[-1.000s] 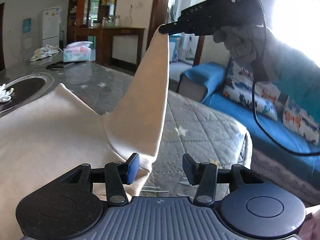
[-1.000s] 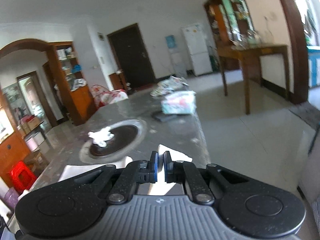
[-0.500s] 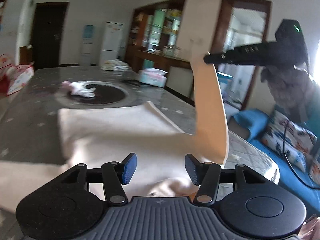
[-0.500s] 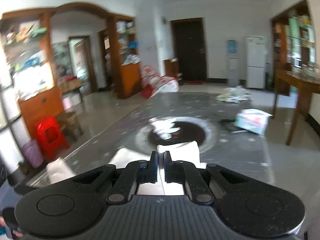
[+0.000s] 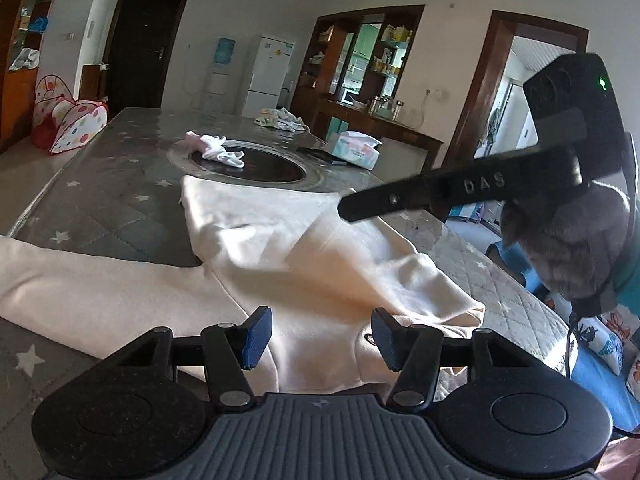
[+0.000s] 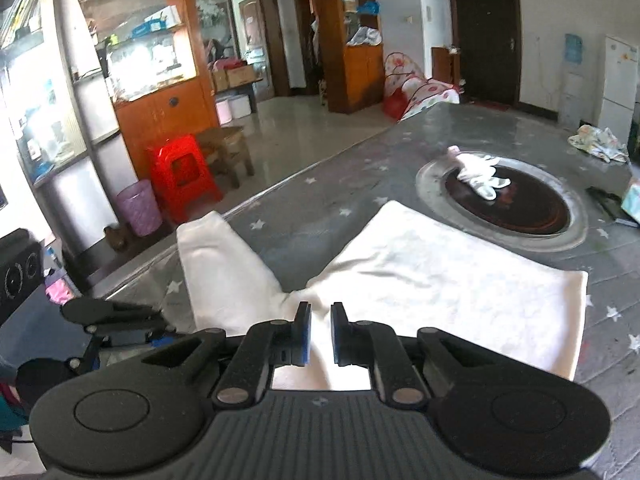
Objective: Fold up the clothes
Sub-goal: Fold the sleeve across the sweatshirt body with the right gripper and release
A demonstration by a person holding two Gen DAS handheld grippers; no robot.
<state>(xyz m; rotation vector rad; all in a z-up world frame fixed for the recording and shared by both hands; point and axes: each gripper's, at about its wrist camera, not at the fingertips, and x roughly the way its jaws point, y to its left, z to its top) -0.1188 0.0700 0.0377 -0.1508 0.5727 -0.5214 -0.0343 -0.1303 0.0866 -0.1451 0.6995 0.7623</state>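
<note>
White walls, glossy pale tiled floor [image 6: 304, 128]. Dark wooden door [image 5: 138, 46] at far end, white fridge [image 5: 267, 72] beside it, water dispenser [image 5: 218, 76] between them. Wooden display cabinet [image 5: 360, 60] with a dark sideboard [image 5: 384, 128] in front. Orange-brown shelving units [image 6: 160, 60] along the opposite wall, red plastic stool [image 6: 184, 176] and lilac bin [image 6: 140, 208] at their base. Polka-dot play tent [image 5: 72, 120] on the floor near the door. Blue sofa [image 5: 600, 360] with patterned cushions. Grey star-print table [image 6: 328, 184] with a round dark inset [image 6: 508, 200]. Daylight, bright through the doorway [image 5: 532, 80].
</note>
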